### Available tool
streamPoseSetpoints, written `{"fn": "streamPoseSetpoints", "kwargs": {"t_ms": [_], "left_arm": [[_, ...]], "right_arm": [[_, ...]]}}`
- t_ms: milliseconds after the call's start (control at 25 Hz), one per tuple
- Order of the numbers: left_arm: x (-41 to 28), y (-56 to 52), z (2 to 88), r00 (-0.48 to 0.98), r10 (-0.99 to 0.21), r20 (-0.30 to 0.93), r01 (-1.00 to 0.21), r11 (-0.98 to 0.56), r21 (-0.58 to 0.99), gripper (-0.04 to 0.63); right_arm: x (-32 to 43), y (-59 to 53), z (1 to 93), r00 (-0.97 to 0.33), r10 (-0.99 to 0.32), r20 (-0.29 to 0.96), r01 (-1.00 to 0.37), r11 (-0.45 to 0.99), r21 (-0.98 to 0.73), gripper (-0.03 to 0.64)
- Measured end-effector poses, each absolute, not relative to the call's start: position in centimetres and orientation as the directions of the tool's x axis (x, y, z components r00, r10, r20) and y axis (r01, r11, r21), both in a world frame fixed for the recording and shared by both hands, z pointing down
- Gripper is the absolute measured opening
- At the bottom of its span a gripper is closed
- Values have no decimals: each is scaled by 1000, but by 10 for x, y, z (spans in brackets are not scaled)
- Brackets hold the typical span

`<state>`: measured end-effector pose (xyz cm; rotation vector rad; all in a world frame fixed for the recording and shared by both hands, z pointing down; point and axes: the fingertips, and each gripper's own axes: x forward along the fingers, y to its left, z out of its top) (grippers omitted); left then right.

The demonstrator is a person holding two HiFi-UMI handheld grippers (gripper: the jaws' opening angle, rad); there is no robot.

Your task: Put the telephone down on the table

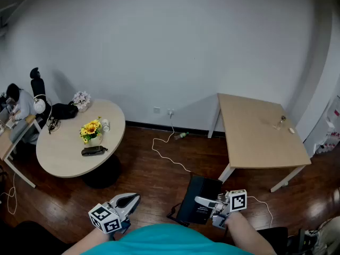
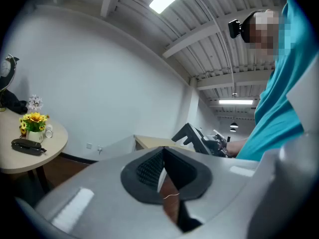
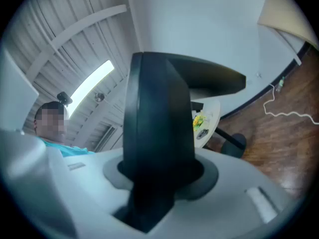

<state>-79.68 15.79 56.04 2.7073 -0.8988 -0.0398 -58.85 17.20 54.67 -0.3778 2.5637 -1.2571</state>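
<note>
The telephone [image 1: 197, 207] is a flat black set, held above the wooden floor at the lower middle of the head view. My right gripper [image 1: 206, 201] is shut on it from the right. In the right gripper view the telephone [image 3: 157, 133] rises as a dark slab between the jaws and hides most of what lies ahead. My left gripper [image 1: 134, 198] hangs at the lower left, shut with nothing in it, its pads [image 2: 149, 169] meeting in a thin seam. The left gripper view also shows the telephone [image 2: 191, 136] off to the right.
A round table [image 1: 64, 155] at the left carries sunflowers [image 1: 91, 129], a black case [image 1: 94, 151] and a bag. A rectangular wooden table [image 1: 255, 142] stands at the right with small items near its far corner. A white cable [image 1: 166, 155] trails over the floor. A person sits at the far left.
</note>
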Motion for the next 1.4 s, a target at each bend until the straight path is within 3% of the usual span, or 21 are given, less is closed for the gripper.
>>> {"fn": "streamPoseSetpoints", "kwargs": {"t_ms": [720, 1280, 1400], "left_arm": [[-632, 154, 557, 869, -493, 49, -484, -826, 290, 6], [-594, 36, 564, 944, -329, 31, -322, -895, 308, 6], [-585, 9, 561, 961, -274, 30, -271, -920, 285, 6]], "right_arm": [[-431, 180, 543, -891, -448, -68, -223, 565, -794, 164], [-394, 104, 523, -793, -595, -132, -269, 535, -801, 163], [-377, 88, 528, -752, -651, -98, -335, 507, -794, 164]]}}
